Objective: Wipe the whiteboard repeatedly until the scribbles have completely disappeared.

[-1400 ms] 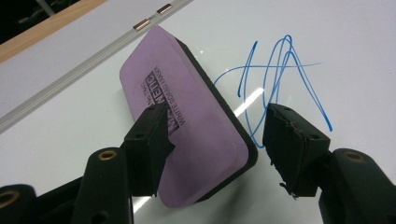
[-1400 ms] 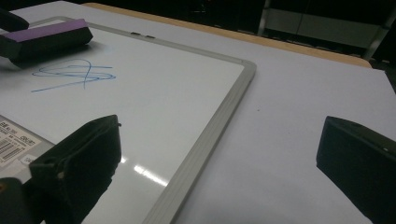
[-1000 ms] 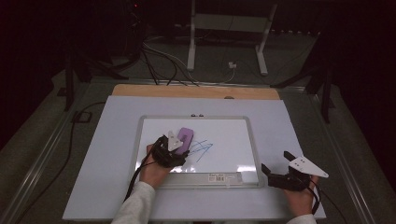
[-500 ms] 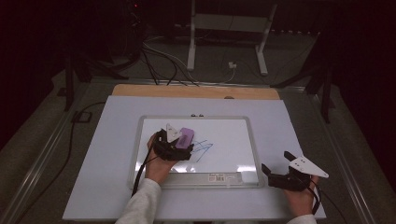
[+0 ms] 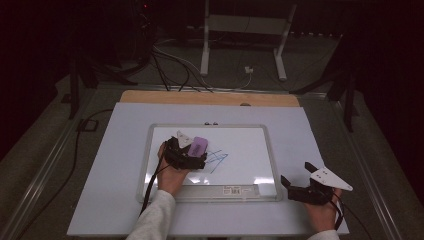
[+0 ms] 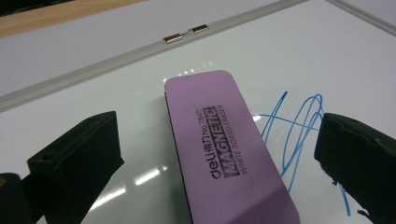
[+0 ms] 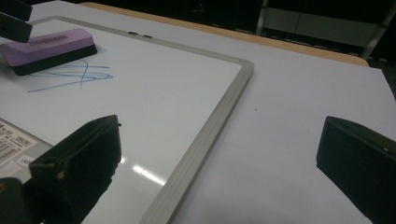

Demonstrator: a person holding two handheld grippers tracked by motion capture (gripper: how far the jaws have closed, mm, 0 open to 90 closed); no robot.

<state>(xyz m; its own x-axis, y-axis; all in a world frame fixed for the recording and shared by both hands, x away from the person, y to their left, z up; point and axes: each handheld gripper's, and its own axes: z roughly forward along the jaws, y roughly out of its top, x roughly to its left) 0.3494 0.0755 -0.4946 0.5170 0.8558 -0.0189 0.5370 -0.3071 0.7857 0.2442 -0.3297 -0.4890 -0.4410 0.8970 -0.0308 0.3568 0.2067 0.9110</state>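
My left gripper (image 6: 210, 154): jaws just opened wide, purple eraser (image 6: 224, 149) lying between them, untouched, on the whiteboard (image 5: 250, 150) beside blue scribbles (image 6: 299, 135). My right gripper (image 7: 219, 163): jaws open, empty, over the whiteboard's corner.

Two black hand-held grippers, pale sleeves behind them

The left gripper (image 5: 192, 154) and right gripper (image 5: 295, 180) each had blocky matte-black jaws. A grey three-cornered plate topped each, a black cable trailed rearward from each, and light grey sleeves cuffed both wrists.
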